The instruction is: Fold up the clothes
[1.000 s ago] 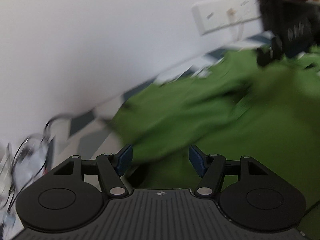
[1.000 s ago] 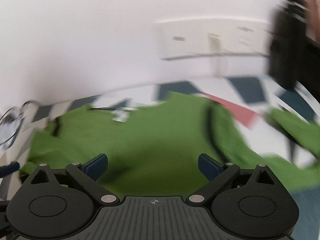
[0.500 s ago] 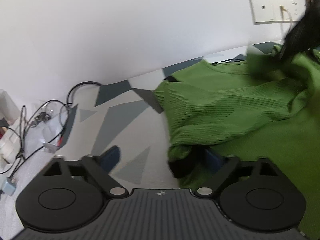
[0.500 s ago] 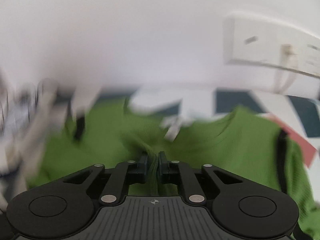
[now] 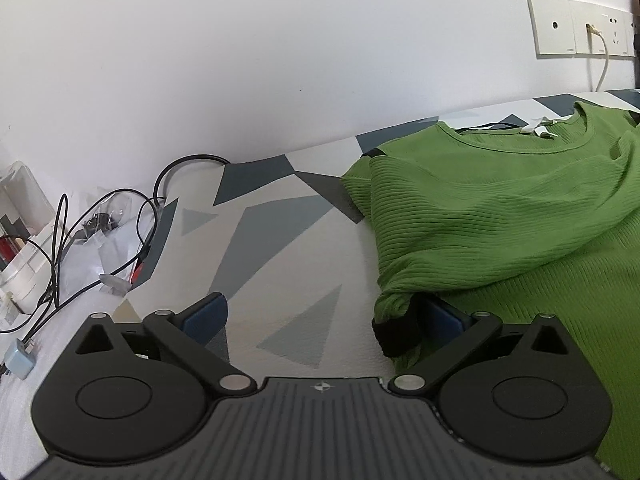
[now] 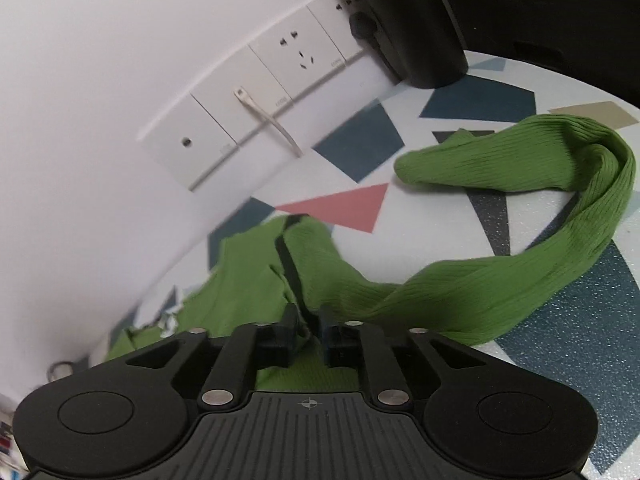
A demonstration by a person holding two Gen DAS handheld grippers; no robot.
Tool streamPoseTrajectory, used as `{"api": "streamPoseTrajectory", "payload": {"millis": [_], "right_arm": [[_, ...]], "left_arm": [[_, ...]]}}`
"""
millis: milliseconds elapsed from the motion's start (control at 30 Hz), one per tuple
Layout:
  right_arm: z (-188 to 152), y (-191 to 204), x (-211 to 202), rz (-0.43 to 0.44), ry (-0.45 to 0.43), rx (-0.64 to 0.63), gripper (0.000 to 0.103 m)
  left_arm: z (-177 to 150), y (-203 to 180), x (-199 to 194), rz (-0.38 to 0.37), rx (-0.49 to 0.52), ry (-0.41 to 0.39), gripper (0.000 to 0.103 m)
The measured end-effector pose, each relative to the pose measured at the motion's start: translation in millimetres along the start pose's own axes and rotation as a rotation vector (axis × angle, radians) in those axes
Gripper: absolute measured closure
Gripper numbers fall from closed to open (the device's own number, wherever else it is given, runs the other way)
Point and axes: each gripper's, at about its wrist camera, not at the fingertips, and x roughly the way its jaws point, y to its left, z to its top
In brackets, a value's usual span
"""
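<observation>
A green ribbed long-sleeve top (image 5: 500, 216) lies on a table with a geometric-patterned cover (image 5: 280, 248). Its left sleeve is folded across the body, and the black cuff (image 5: 394, 334) rests against my left gripper's right finger. My left gripper (image 5: 320, 316) is open, with bare table between its fingers. In the right wrist view my right gripper (image 6: 306, 328) is shut on the green top (image 6: 256, 280) near the black seam at the shoulder. The other sleeve (image 6: 540, 240) trails in a loop across the table to the right.
A white wall with a socket panel (image 6: 256, 104) and a plugged white cable runs along the table's far edge. Black cables, plastic bags and a white box (image 5: 24, 232) clutter the left end. A large black object (image 6: 420, 20) stands at the back right.
The left gripper has let the sleeve go and opened wide, backing off to the left. The right gripper has shut on the top and swung right toward the loose sleeve.
</observation>
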Motion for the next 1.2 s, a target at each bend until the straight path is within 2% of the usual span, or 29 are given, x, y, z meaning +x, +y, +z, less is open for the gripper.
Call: {"api": "streamPoseTrajectory", "payload": {"millis": [133,200,300,500,667,733,800,867,933,1000,1067,1100,1133,1167,1200], "right_arm": [[-9.0,7.6,6.0,0.077,0.052,-0.018,0.070],[-17.4,13.4,15.4,0.071,0.092,-0.034,0.069],[-26.1,15.2,27.8,0.036,0.107,-0.027,0.069],[-24.4,14.6,43.2,-0.006,0.035,0.004,0.071],[-19.2,25.4,53.9,-0.020,0.031,-0.052,0.071],[-19.7,28.9,54.8,-0.024,0.027,-0.081,0.066],[-21.2,31.3,54.2,-0.006,0.019,-0.098,0.043],[-23.5,33.9,51.1,0.010,0.021,-0.101,0.032],[-28.3,38.8,45.4,0.002,0.011,-0.131,0.025],[-34.2,44.1,39.6,-0.006,0.001,-0.179,0.012],[-41.8,48.6,34.2,-0.007,-0.028,-0.263,0.012],[-44.5,49.5,33.2,-0.001,-0.034,-0.297,0.017],[-44.8,48.4,35.6,0.003,-0.012,-0.303,0.025],[-44.1,46.6,39.4,0.004,0.020,-0.297,0.042],[-43.1,44.8,41.3,0.002,0.027,-0.283,0.050]], "left_arm": [[1.3,-5.2,-0.7,0.020,0.018,-0.001,0.000],[-0.1,-4.7,-0.8,0.022,0.000,-0.003,0.000],[-2.6,-2.1,-0.6,0.018,-0.036,-0.005,0.000],[-7.4,5.1,0.2,-0.009,-0.105,-0.009,0.000],[-11.1,12.1,1.4,-0.040,-0.167,-0.006,0.000],[-11.8,16.9,3.2,-0.063,-0.202,0.005,0.000],[-13.2,22.8,5.9,-0.093,-0.253,0.021,0.000],[-15.7,30.5,9.2,-0.131,-0.320,0.040,0.000],[-16.5,31.3,8.9,-0.141,-0.324,0.038,0.000],[-16.7,30.1,8.3,-0.138,-0.324,0.037,0.000],[-16.7,29.2,7.9,-0.136,-0.324,0.037,0.000],[-16.7,29.1,7.8,-0.135,-0.324,0.037,0.000],[-16.7,29.0,7.7,-0.135,-0.325,0.037,0.000],[-16.8,28.6,7.4,-0.134,-0.325,0.037,0.000],[-16.8,28.2,7.1,-0.132,-0.325,0.037,0.000]]}}
